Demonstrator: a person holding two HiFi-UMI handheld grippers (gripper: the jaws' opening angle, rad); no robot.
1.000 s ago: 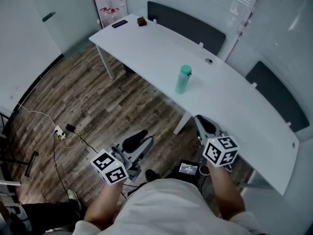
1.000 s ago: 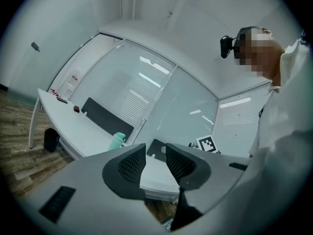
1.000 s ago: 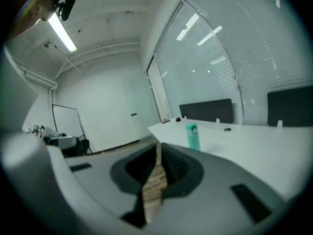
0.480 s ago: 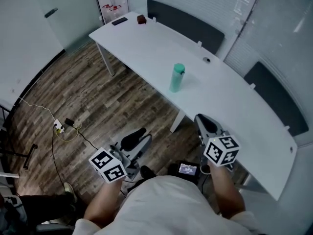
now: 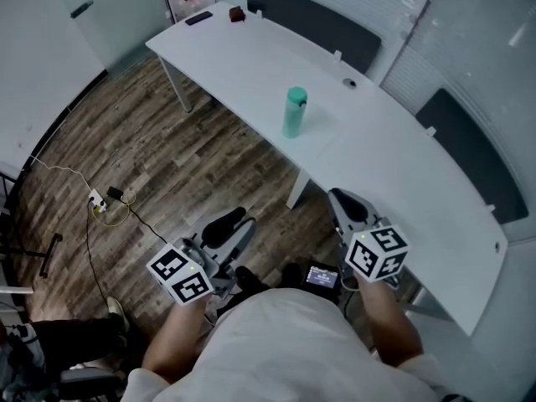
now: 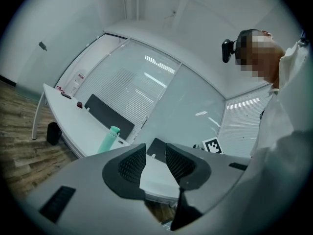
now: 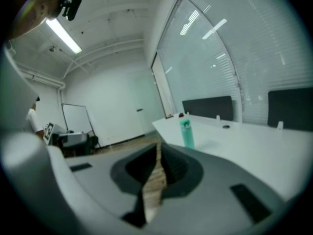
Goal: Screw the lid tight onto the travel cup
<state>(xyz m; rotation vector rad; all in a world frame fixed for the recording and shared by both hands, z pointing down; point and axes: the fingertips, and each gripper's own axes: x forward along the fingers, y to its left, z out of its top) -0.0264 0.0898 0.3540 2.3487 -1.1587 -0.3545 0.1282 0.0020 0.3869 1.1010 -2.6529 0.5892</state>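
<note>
A teal travel cup [image 5: 294, 113] with its lid on top stands upright on the long white table [image 5: 394, 166], well ahead of both grippers. It also shows as the cup [image 6: 108, 140] in the left gripper view and the cup [image 7: 186, 132] in the right gripper view. My left gripper [image 5: 228, 229] hangs low over the wood floor, near the person's body. Its jaws are open with nothing between them [image 6: 155, 156]. My right gripper [image 5: 347, 209] is held by the table's near edge, its jaws shut and empty [image 7: 159, 153].
A dark flat object [image 5: 198, 18] and a small dark red thing [image 5: 236, 13] lie at the table's far end. A round grommet [image 5: 349, 83] sits behind the cup. Dark panels [image 5: 314, 19] line the table's back. A power strip with cables [image 5: 99, 201] lies on the floor.
The table and cup have drifted up and left in the head view as the camera moved. Both grippers stay low near the body with jaws unchanged.
</note>
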